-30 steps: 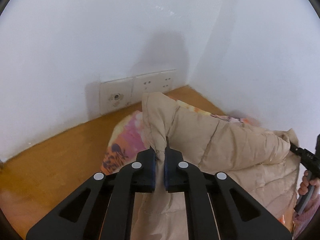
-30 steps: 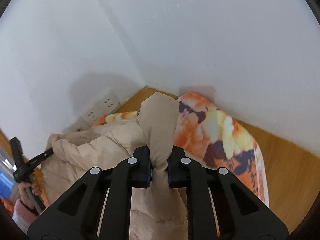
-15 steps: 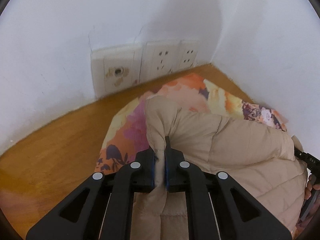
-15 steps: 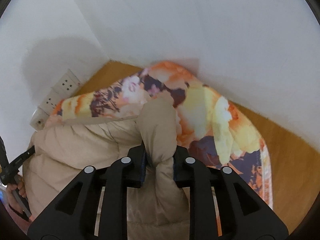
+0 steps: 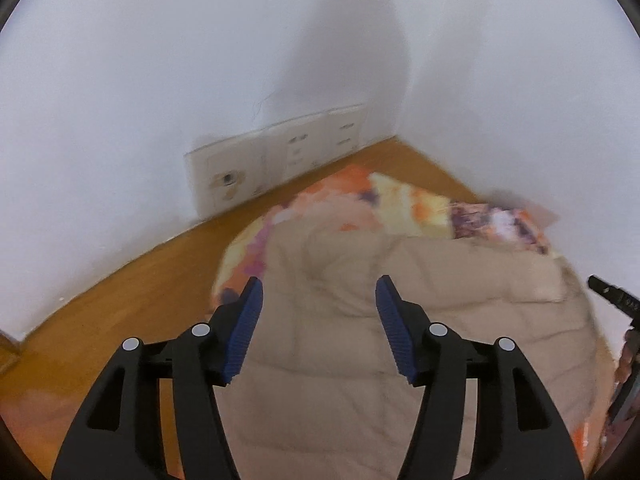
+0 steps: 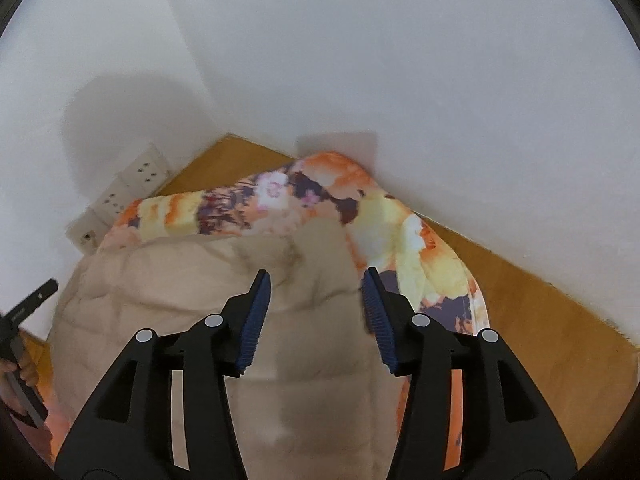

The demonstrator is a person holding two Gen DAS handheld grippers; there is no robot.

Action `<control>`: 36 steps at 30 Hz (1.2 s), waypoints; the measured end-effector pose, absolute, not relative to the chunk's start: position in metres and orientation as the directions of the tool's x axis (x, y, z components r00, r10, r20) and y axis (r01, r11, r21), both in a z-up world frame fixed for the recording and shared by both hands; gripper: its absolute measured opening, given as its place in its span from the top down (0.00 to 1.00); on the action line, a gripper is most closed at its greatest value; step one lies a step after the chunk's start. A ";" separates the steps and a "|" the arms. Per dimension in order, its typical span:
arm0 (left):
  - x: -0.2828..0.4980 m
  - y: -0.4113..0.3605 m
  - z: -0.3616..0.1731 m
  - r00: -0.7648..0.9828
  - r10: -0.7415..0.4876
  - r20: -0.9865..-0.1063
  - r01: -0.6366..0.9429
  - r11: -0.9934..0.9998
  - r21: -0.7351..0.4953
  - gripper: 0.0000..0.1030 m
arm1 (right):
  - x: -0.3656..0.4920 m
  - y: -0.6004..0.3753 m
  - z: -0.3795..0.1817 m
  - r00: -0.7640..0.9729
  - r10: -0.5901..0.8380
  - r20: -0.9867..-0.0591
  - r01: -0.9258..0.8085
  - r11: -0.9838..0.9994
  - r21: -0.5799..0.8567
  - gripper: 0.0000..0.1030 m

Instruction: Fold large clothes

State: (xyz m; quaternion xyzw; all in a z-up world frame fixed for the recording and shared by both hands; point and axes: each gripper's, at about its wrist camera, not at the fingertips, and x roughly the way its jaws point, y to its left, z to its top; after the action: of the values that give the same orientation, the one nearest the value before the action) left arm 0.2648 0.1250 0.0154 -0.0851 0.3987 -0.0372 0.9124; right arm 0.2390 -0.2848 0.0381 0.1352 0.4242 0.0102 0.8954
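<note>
Between our two tools lies the coat (image 5: 400, 320), a beige quilted one, spread flat on the table (image 5: 132, 292) in the corner where two white walls meet. Our left tool (image 5: 319, 294) has its jaws opening, blue pads (image 5: 244, 332) standing apart, and the coat shows under the gap without either pad pressing on it. Our right tool (image 6: 316, 288) is opening too; a puffy beige fold rises between its pads (image 6: 254, 320), yet neither one pinches it.

From the left wrist, the coat fills the view from 6 o'clock up to the middle, and its floral lining (image 5: 416, 212), orange, yellow and purple, peeks out along the far edge from 11 to 2 o'clock. Beyond it, at 11 o'clock, sockets (image 5: 280, 160) sit low on the wall (image 5: 120, 120), just above the wood. At 3 o'clock we glimpse the tip of the right tool.

From the right wrist, the lining (image 6: 400, 220) curves around the coat (image 6: 168, 280) from 10 to 4 o'clock. Sockets (image 6: 132, 184) appear at 10 o'clock. At 9 o'clock, a hand (image 6: 20, 368) grips the left tool's handle.
</note>
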 end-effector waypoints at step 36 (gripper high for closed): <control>0.302 0.067 -0.024 0.600 -0.168 -0.782 0.057 0.984 -0.168 0.44 | 0.255 -0.228 0.009 0.598 0.223 -0.770 0.027 0.954 0.297 0.42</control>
State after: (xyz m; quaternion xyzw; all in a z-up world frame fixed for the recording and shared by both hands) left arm 0.3018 0.0667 -0.0238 -0.0629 0.4429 -0.0632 0.8921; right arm 0.2555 -0.2283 0.0089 0.1404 0.4450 0.0556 0.8827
